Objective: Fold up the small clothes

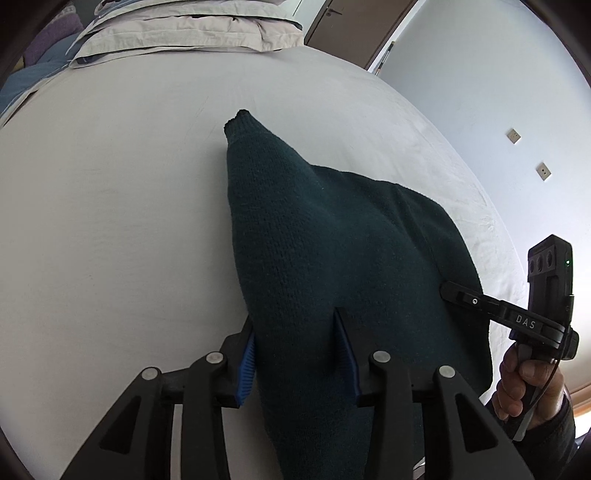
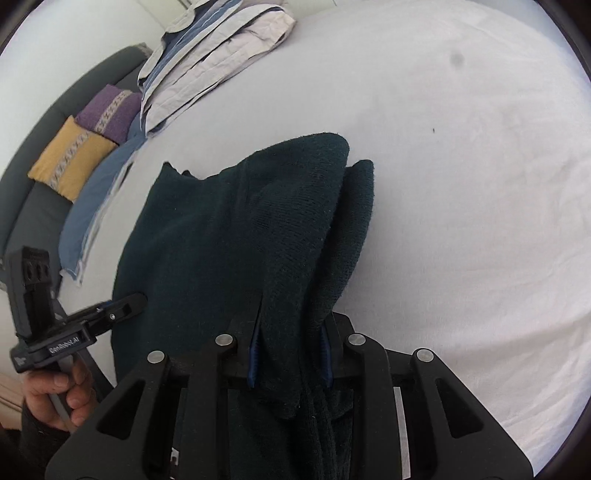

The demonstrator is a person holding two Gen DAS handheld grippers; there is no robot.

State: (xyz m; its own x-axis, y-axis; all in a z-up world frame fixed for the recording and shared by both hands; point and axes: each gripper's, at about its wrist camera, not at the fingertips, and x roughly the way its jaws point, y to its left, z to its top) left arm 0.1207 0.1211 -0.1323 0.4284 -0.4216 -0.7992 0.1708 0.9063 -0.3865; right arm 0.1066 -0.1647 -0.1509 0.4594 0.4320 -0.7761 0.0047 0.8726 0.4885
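Note:
A dark green knitted sweater (image 1: 332, 236) lies on the white bed sheet (image 1: 110, 203), partly lifted. My left gripper (image 1: 299, 354) is shut on a bunched part of the sweater near one edge; a sleeve cuff (image 1: 240, 122) points away from it. My right gripper (image 2: 290, 354) is shut on a folded bunch of the same sweater (image 2: 229, 229), whose doubled layers hang over its fingers. Each gripper shows in the other's view: the right one (image 1: 454, 291) at the sweater's right edge, the left one (image 2: 129, 302) at its left edge.
A stack of folded beige and blue bedding (image 2: 214, 55) lies at the far end of the bed. Purple and yellow cushions (image 2: 85, 147) rest on a dark sofa at the left. A wall with sockets (image 1: 513, 136) and a door (image 1: 351, 26) stand beyond the bed.

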